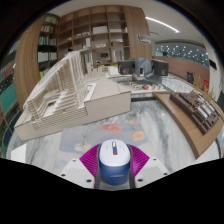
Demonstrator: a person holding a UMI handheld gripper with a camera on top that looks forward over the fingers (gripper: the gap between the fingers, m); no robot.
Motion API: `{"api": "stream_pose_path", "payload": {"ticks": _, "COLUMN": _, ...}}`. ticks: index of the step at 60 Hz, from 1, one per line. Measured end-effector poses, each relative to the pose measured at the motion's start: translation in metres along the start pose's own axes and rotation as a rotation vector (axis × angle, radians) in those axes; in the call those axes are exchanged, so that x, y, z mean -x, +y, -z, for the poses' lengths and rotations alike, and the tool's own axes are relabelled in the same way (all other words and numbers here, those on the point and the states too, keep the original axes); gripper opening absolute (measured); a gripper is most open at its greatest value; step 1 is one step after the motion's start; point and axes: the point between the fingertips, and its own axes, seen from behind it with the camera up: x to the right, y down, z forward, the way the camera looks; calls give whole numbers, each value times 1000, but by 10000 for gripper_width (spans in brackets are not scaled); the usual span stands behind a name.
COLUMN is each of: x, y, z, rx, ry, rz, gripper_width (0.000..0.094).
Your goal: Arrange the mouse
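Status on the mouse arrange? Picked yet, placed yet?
Done: the mouse looks picked, sitting between the pink pads of the hand-held gripper, fingers apparently pressing both sides. In hand: it is carried low over the patterned table, short of the white architectural model. Left: setting it down; no final spot is evident.

One mouse, two models, two pads

One mouse [113, 158] sits between two pink pads [84, 163]; one white model [70, 93] and one brown model [196, 108] share one table [160, 128].

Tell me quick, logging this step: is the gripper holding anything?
Gripper: shut on the mouse, a pink pad pressing each side.
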Motion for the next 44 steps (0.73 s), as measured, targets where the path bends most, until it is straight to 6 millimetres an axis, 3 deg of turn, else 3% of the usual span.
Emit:
{"api": "stream_pose_path", "payload": {"ticks": 3, "x": 6, "y": 13, "z": -9, "rx": 29, "ry": 1, "rz": 24, "gripper_width": 421}}
{"api": "stream_pose_path", "payload": {"ticks": 5, "x": 5, "y": 5, "z": -10, "rx": -7, "ry": 19, "rz": 55, "gripper_width": 435}}
{"api": "stream_pose_path", "payload": {"ticks": 7, "x": 5, "y": 11, "z": -12, "rx": 15, "ry": 29, "rz": 80, "gripper_width": 470}}
{"api": "stream_pose_path", "payload": {"ticks": 8, "x": 5, "y": 9, "z": -13, "rx": 18, "ry": 31, "rz": 97, "gripper_width": 556}}
{"api": "stream_pose_path", "payload": {"ticks": 10, "x": 3, "y": 7, "z": -12, "rx": 22, "ry": 34, "rz": 137, "gripper_width": 598}}
{"api": "stream_pose_path", "payload": {"ticks": 11, "x": 3, "y": 7, "z": -12, "rx": 30, "ry": 34, "rz": 156, "gripper_width": 553}}
{"api": "stream_pose_path", "payload": {"ticks": 12, "x": 1, "y": 8, "z": -11, "rx": 40, "ry": 34, "rz": 168, "gripper_width": 576}}
{"api": "stream_pose_path", "payload": {"ticks": 17, "x": 1, "y": 15, "z": 7, "rx": 106, "ry": 17, "rz": 140, "gripper_width": 858}}
{"api": "stream_pose_path", "payload": {"ticks": 19, "x": 3, "y": 13, "z": 21, "rx": 106, "ry": -11, "rz": 119, "gripper_width": 900}}
{"api": "stream_pose_path", "payload": {"ticks": 20, "x": 4, "y": 12, "z": 29, "rx": 101, "ry": -24, "rz": 111, "gripper_width": 851}}
{"api": "stream_pose_path", "payload": {"ticks": 29, "x": 6, "y": 18, "z": 115, "rx": 66, "ry": -114, "rz": 68, "gripper_width": 850}}
{"api": "stream_pose_path", "payload": {"ticks": 36, "x": -18, "y": 41, "z": 187, "rx": 27, "ry": -138, "rz": 55, "gripper_width": 848}}
{"api": "stream_pose_path", "payload": {"ticks": 44, "x": -59, "y": 72, "z": 239, "rx": -4, "ry": -123, "rz": 13, "gripper_width": 847}}
